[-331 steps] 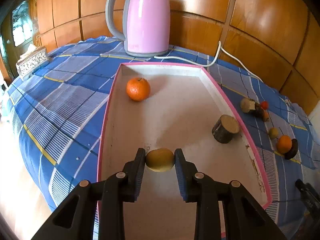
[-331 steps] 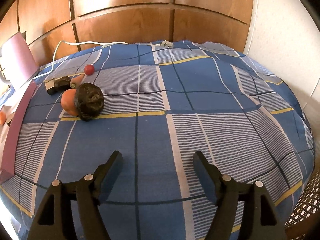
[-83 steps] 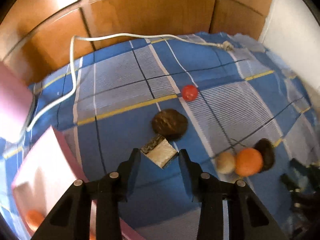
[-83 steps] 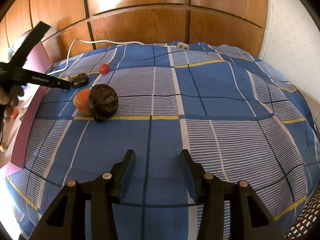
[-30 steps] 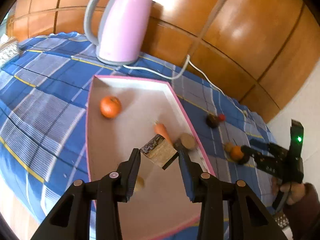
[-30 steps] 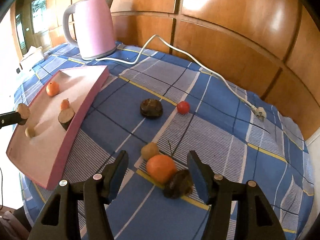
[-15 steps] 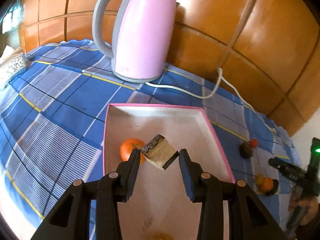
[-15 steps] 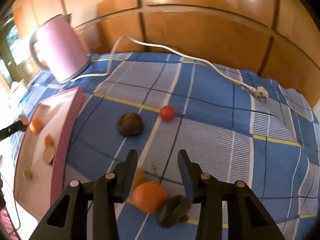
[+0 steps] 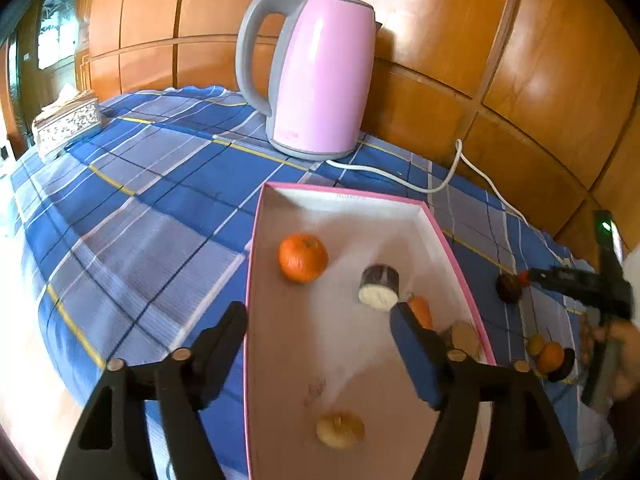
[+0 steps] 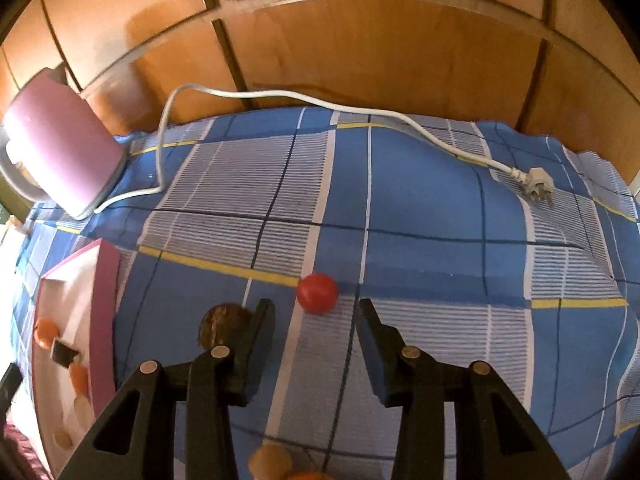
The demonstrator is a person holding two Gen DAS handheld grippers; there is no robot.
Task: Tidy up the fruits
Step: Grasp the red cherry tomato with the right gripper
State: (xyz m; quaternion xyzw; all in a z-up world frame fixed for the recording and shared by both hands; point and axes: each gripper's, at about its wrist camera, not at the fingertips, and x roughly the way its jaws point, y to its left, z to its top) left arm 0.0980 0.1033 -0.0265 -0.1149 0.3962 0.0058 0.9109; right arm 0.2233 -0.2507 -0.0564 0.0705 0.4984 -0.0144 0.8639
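Observation:
My left gripper [image 9: 318, 322] is open and empty above the pink-rimmed tray [image 9: 456, 258]. In the tray lie an orange [image 9: 303, 257], a cut dark-skinned piece [image 9: 379, 288], a carrot-coloured piece [image 9: 421, 310], a tan slice [image 9: 464, 334] and a yellow fruit [image 9: 341, 429]. My right gripper [image 10: 316, 320] is open, just short of a small red fruit [image 10: 317, 293] on the checked cloth. A dark brown fruit [image 10: 222, 322] lies beside its left finger. A tan fruit [image 10: 270, 461] shows below.
A pink kettle [image 9: 316, 72] stands behind the tray, its white cord [image 10: 360, 112] and plug [image 10: 538, 184] trailing across the blue cloth. A patterned tissue box [image 9: 66, 122] sits far left. A wooden panelled wall backs the table. An orange and dark fruits [image 9: 550, 356] lie right of the tray.
My left gripper has opened and the cut dark-skinned piece now lies in the tray. My right gripper has moved forward over the cloth to the red fruit.

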